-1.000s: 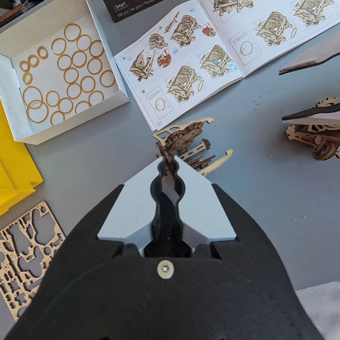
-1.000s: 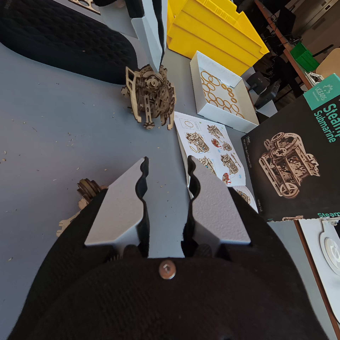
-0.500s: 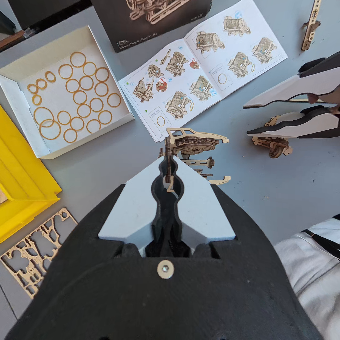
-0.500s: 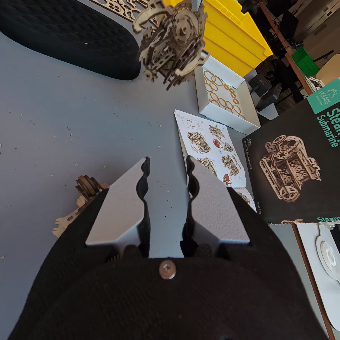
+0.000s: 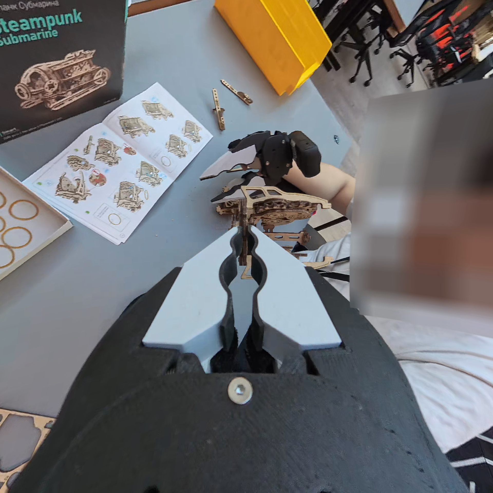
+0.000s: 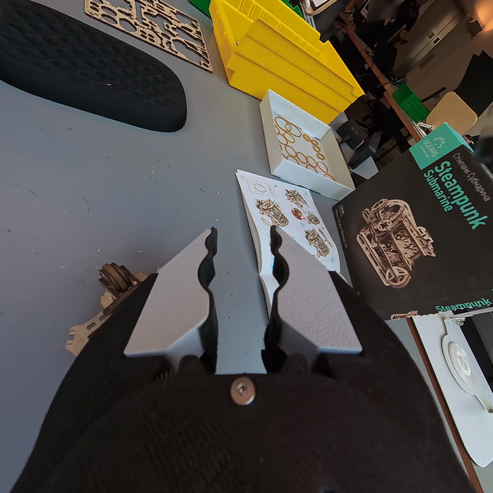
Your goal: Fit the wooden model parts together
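Note:
My left gripper (image 5: 244, 234) is shut on the wooden model assembly (image 5: 282, 210), gripping a thin upright plate of it, and holds it in the air above the grey table (image 5: 80, 280). My right gripper (image 6: 241, 234) is open and empty, low over the table; it also shows in the left wrist view (image 5: 213, 186), just behind the held model. A second wooden part (image 6: 106, 293) with a dark round hub lies on the table at the left of the right gripper, partly hidden by it; in the left wrist view it peeks out behind the model (image 5: 226, 209).
An open instruction booklet (image 5: 117, 165), the dark kit box (image 6: 416, 234), a white tray of rubber bands (image 6: 301, 149), yellow bins (image 6: 280, 58), a punched plywood sheet (image 6: 149, 32), a black pad (image 6: 80, 72) and two loose wooden strips (image 5: 218, 109) lie around. A person's arm (image 5: 330, 184) is at the right. One gripper's finger ends stand about 20 centimetres off the other's.
My left gripper has lifted the model off the table and swung it up and to the right. The model has left the right wrist view. The right gripper has stayed open in place.

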### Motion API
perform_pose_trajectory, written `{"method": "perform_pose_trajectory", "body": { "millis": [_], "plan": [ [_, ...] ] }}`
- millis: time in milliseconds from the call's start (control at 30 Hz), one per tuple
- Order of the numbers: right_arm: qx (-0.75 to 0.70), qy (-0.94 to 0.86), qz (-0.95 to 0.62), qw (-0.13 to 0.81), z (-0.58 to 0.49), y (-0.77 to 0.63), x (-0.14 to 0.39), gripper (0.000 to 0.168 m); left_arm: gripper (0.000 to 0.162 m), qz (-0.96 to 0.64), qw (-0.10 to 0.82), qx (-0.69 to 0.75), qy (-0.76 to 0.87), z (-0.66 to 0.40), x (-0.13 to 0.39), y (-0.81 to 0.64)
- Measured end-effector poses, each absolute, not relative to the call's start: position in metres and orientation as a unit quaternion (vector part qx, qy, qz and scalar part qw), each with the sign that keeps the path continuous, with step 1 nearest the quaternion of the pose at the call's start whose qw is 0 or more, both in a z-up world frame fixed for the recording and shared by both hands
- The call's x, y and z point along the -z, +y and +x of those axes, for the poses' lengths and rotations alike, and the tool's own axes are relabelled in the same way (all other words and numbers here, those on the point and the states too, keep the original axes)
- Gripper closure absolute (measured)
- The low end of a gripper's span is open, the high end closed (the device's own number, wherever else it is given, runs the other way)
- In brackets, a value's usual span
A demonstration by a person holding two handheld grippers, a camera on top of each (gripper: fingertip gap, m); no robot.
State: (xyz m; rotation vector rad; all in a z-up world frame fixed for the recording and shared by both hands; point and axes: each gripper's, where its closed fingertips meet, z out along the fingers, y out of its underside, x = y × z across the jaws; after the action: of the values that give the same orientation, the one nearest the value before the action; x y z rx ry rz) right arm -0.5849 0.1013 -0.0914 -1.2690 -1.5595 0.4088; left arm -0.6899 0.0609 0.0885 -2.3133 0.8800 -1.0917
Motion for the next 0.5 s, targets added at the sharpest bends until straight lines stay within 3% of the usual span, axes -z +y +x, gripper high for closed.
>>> {"method": "perform_pose_trajectory", "body": {
  "millis": [233,500],
  "plan": [
    [-0.164,-0.655,-0.523,0.52,-0.586,0.1,0.091,0.128,0.162,-0.789,0.191,0.48,0.334,-0.683,-0.124,0.045],
    [-0.158,-0.655,-0.519,0.526,-0.586,0.1,0.089,0.128,0.162,-0.774,0.198,0.481,0.361,-0.672,-0.134,0.032]
  ]
}}
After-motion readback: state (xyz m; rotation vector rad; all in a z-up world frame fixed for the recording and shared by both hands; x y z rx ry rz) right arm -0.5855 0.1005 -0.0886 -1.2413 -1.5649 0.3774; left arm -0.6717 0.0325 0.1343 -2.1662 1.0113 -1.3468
